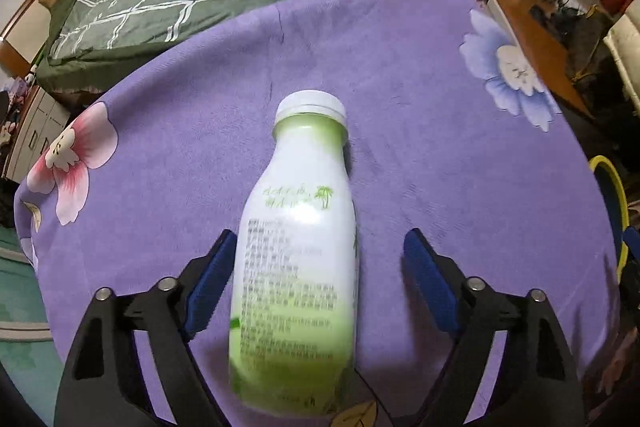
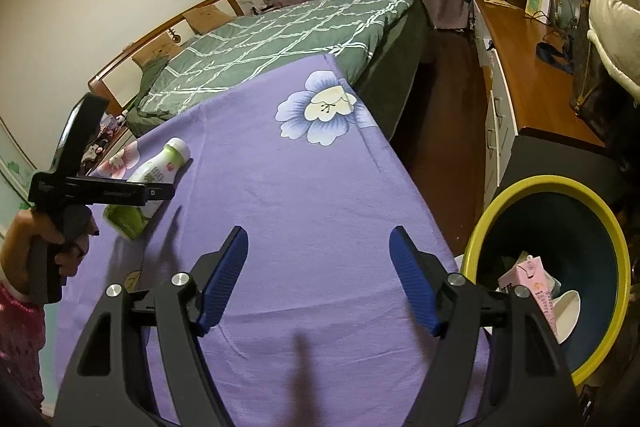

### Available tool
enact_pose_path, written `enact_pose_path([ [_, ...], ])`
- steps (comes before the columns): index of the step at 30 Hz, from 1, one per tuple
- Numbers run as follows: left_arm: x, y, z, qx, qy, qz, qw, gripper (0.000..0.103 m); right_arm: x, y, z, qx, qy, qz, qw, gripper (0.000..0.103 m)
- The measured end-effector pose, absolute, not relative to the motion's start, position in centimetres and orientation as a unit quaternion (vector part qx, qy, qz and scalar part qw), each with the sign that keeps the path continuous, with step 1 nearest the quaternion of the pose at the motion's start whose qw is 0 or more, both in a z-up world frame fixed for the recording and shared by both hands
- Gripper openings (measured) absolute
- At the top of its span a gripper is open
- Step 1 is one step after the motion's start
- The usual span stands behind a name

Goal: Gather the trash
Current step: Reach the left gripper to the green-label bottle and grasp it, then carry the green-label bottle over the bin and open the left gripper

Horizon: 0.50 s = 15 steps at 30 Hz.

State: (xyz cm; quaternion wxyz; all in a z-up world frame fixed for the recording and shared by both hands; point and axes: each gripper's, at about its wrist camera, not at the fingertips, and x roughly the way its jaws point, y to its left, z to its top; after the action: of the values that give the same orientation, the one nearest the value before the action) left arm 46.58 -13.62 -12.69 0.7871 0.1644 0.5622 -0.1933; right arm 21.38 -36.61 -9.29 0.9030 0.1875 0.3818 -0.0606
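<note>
The bottle (image 1: 296, 251) is lying on the desk (image 1: 420, 155) between the left gripper's (image 1: 316, 291) spread jaws, cap pointing away (right gripper (image 2: 318, 279) is hovering spread, empty, beside the bin (image 2: 516, 195)).

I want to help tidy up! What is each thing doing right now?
bottle: lying on its side on the purple cloth, white cap on.
left tool: open, fingers either side of the bottle, right pad clear of it.
right tool: open, empty, over the cloth.
bin: open, pink carton already inside.
</note>
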Motion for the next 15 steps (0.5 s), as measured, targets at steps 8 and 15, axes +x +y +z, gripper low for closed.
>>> enact_pose_path([
  [8,47.0,-14.2,-13.3,0.169,0.573,-0.191,0.779,0.051,21.2,-37.5,-9.5,0.192,0.382,-0.058,0.902,0.069],
  [15,43.9,-15.2,-11.8,0.183,0.541,-0.2,0.796,0.051,20.3,-38.4,-8.9,0.191,0.377,-0.052,0.905,0.069],
])
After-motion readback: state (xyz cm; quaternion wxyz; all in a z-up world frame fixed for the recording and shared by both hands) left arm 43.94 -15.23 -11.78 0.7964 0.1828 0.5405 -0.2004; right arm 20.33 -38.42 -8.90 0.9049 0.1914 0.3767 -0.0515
